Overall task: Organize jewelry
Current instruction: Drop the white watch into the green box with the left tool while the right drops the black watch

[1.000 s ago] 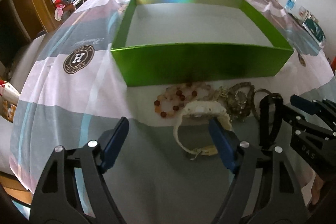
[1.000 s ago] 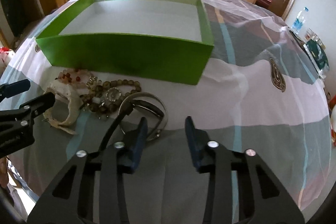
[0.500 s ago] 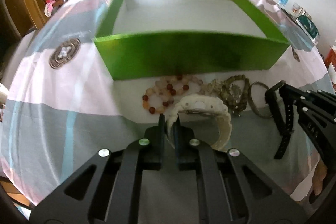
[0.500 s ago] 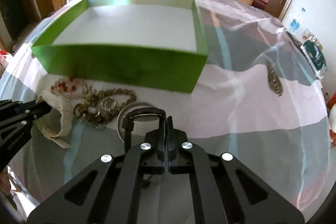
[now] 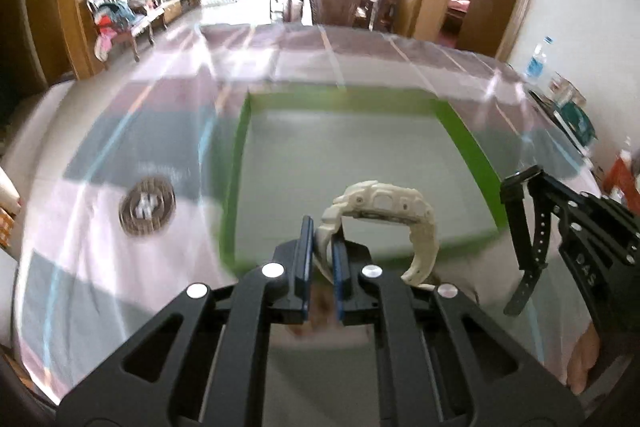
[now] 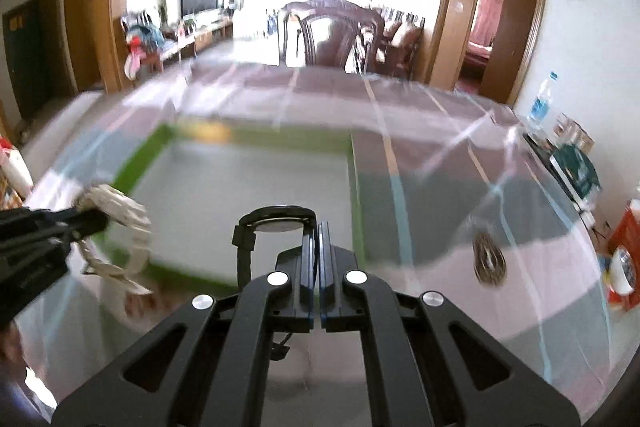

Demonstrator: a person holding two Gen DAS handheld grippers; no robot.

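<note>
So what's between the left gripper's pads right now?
The cream watch: its strap sits pinched in the left gripper, clearest in the left wrist view.

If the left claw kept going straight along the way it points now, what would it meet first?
Probably the pale floor of the green box. The left claw, gripping the white watch, points down into it; depth is unclear.

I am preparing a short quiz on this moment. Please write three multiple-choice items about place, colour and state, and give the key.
1. Where is the white watch?
A. lying inside the box
B. lifted in front of the green box
C. on a chair

2. What colour is the watch in the right claw?
A. black
B. red
C. white

3. The left claw is
A. wide open
B. shut on a strap
C. out of view

Key: B, it hangs in the air from the claw; A, its strap and case are black; B, the blue pads pinch the white strap.
</note>
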